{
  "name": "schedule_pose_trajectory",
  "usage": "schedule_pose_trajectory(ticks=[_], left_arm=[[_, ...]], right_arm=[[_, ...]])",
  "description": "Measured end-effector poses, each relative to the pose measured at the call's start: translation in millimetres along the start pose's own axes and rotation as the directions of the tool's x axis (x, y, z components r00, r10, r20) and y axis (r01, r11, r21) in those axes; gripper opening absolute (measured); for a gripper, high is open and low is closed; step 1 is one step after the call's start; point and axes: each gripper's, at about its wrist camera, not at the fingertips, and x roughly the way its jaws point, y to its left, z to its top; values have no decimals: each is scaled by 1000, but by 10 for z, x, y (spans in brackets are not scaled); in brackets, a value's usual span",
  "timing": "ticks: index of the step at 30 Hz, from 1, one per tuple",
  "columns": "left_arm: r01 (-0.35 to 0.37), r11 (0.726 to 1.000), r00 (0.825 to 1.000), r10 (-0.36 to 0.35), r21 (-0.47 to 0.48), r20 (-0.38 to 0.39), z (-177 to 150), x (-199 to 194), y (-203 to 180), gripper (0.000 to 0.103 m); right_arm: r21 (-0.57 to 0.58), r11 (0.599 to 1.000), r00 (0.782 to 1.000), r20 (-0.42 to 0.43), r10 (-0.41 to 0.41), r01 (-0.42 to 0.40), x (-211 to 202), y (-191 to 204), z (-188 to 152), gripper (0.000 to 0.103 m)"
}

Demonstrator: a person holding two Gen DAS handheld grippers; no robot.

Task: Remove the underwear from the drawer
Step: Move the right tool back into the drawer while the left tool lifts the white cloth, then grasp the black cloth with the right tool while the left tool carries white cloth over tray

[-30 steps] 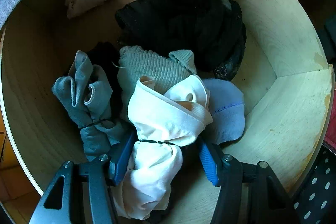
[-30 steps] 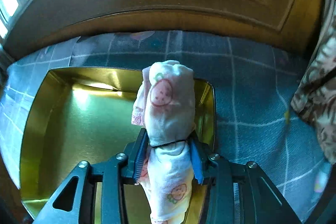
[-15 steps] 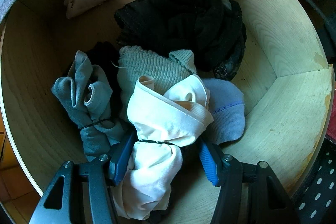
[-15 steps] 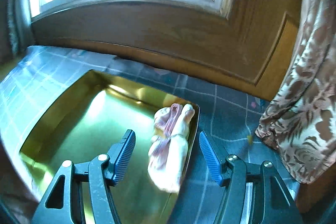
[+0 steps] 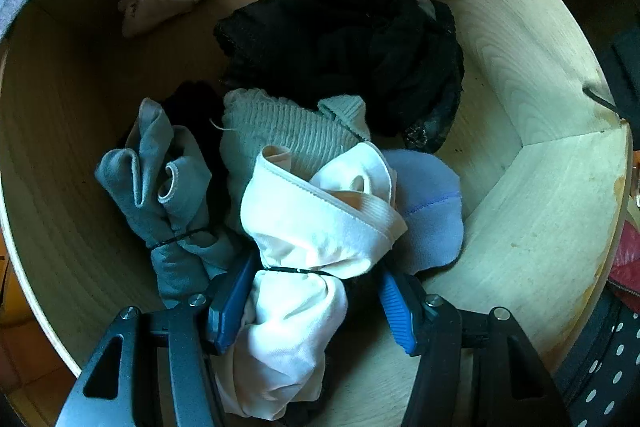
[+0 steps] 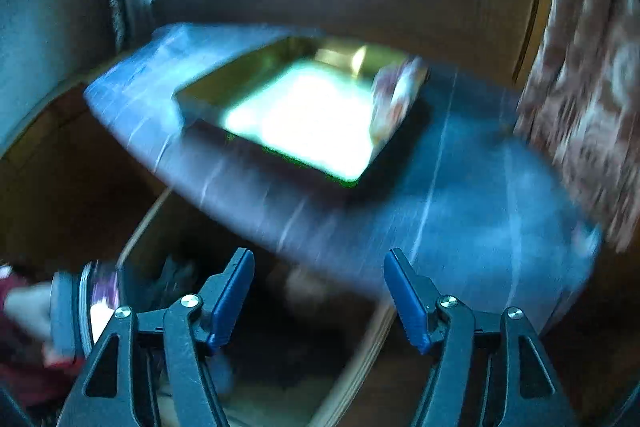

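Your left gripper [image 5: 312, 301] straddled the white bundle [image 5: 316, 227] in the drawer [image 5: 540, 211], jaws apart, not yet pinching. Your right gripper [image 6: 318, 301], empty, was opening; a printed bundle [image 6: 394, 99] lay in the tray [image 6: 208, 91]. Next, probably: pinch and lift.

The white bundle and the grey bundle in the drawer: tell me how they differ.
The white bundle sits between the left gripper's blue pads; the grey bundle lies beside it, outside them. The white one looks fuller and lies on top of the pile; the grey one looks slimmer and lies lower, near the drawer wall. Both are rolled and tied with a thin dark band.
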Motion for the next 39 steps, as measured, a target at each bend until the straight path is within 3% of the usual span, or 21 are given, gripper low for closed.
schedule_pose_trajectory(ticks=[5,11,14,24,28,30,31,35,39], left_arm=[[5,1000,1000,-5,15,11,-16,-9,33,58],[-41,999,998,39,25,46,-85,-44,24,37],[-15,999,997,12,32,82,-144,-99,26,34],[-14,999,982,7,31,188,-359,-353,34,31],[-3,1000,975,0,11,221,-441,-563,102,31],[6,1000,967,-4,-5,254,-493,-724,155,31],[12,1000,964,-8,-10,265,-516,-794,187,31],[18,999,949,-6,-35,314,-590,-1040,250,31],[14,997,933,13,-71,360,-717,-1282,353,31]], right_arm=[[44,998,994,-101,51,-47,391,143,-585,68],[103,994,989,-137,59,-45,805,276,-842,68],[127,990,988,-139,70,-52,959,318,-842,69],[37,995,987,-141,-82,88,1087,442,-889,75],[-6,996,981,-173,-87,87,1116,467,-885,74],[-55,997,977,-202,-66,56,1135,514,-854,57],[-67,997,976,-209,-55,42,1123,534,-833,55],[-190,982,969,-239,-57,10,1204,691,-657,55],[-175,984,954,-299,-13,-41,1443,700,-541,56]])
